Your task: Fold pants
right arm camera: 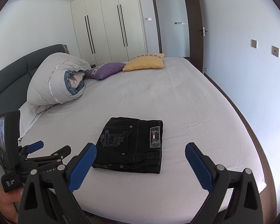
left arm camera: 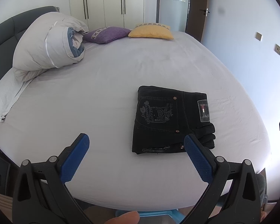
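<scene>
Black jeans (left arm camera: 169, 119) lie folded into a compact rectangle on the grey bed sheet, back pocket print and label patch facing up. They also show in the right wrist view (right arm camera: 132, 145). My left gripper (left arm camera: 136, 140) is open and empty, held above the sheet just short of the jeans' near edge, with its right fingertip over their near right corner. My right gripper (right arm camera: 141, 148) is open and empty, just short of the jeans. The left gripper (right arm camera: 46, 149) also shows at the left of the right wrist view.
A rolled grey duvet (right arm camera: 56, 85) lies against the dark headboard (right arm camera: 11, 74). A purple cushion (right arm camera: 106, 70) and a yellow cushion (right arm camera: 145, 61) lie at the far side of the bed. A wardrobe (right arm camera: 106, 24), an open door (right arm camera: 196, 26) and a wall stand beyond.
</scene>
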